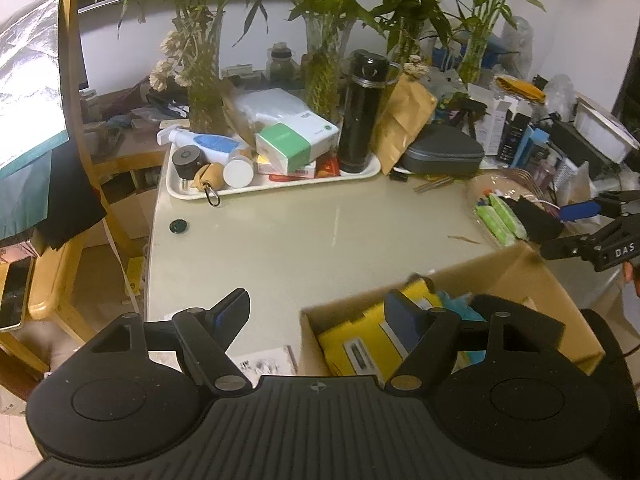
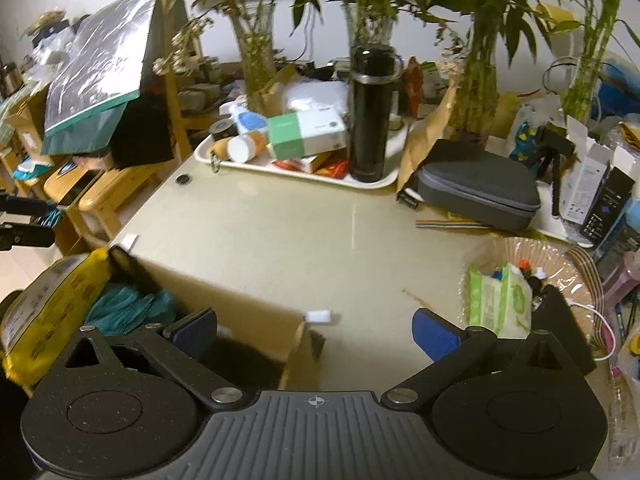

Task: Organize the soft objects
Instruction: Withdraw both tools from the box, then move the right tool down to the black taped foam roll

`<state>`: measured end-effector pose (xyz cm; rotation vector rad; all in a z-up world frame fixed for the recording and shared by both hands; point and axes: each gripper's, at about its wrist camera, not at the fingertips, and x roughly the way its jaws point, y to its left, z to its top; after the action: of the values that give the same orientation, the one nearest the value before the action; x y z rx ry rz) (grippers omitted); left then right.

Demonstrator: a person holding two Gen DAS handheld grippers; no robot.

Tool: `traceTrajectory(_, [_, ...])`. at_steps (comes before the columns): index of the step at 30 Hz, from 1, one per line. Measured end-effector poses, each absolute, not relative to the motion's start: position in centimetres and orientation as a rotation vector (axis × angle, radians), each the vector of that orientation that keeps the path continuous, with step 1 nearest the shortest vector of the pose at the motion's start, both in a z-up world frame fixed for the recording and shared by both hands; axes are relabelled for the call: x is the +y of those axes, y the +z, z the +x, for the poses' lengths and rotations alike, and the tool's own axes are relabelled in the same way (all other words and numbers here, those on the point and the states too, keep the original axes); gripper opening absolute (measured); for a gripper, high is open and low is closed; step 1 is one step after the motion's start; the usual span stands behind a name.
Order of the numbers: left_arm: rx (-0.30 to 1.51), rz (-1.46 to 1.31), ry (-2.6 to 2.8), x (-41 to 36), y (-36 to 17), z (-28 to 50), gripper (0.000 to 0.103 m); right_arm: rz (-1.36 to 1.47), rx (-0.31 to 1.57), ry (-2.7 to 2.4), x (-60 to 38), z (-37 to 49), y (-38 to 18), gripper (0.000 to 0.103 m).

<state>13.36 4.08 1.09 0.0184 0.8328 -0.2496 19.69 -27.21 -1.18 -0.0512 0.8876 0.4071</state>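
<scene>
The left gripper (image 1: 318, 312) is hanging over the near edge of the table (image 1: 320, 232) w/ its jaws wide apart & nothing between them. The right gripper (image 2: 316, 332) is doing the same, jaws wide, holding nothing, one finger over the box & one over bare table. Right under them a cardboard box (image 1: 516, 276) is sitting at the near edge, open on top. Inside it a yellow pack (image 1: 360, 340) is lying beside a teal soft thing (image 2: 128, 304). A small white scrap (image 2: 319, 316) is lying on the table just beside the box corner. Near the right edge a clear plastic bag (image 2: 556, 256) is sitting w/ a green wipes pack (image 2: 496, 300) inside it. A grey zip case (image 2: 476, 188) is resting further back on the right. At the far edge a white tray (image 1: 280, 188) is holding a tall black bottle (image 1: 362, 112), a green & white box (image 1: 296, 142) & a blue & white spray bottle (image 1: 208, 142). Behind the tray, glass vases w/ green plants (image 1: 324, 56) are standing along the far edge.
</scene>
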Motion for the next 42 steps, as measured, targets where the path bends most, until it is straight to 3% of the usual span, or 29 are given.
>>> traceTrajectory(15, [0.839, -0.020, -0.224, 7.0, -0.3, 18.7, 0.074, -0.042, 0.872, 0.386, -28.3, 24.7, -3.2, 0.103])
traceTrajectory(42, [0.913, -0.047, -0.256, 7.9, -5.5, 23.5, 0.074, 0.039, 1.119, 0.452, -28.0, 32.5, -12.3, 0.103])
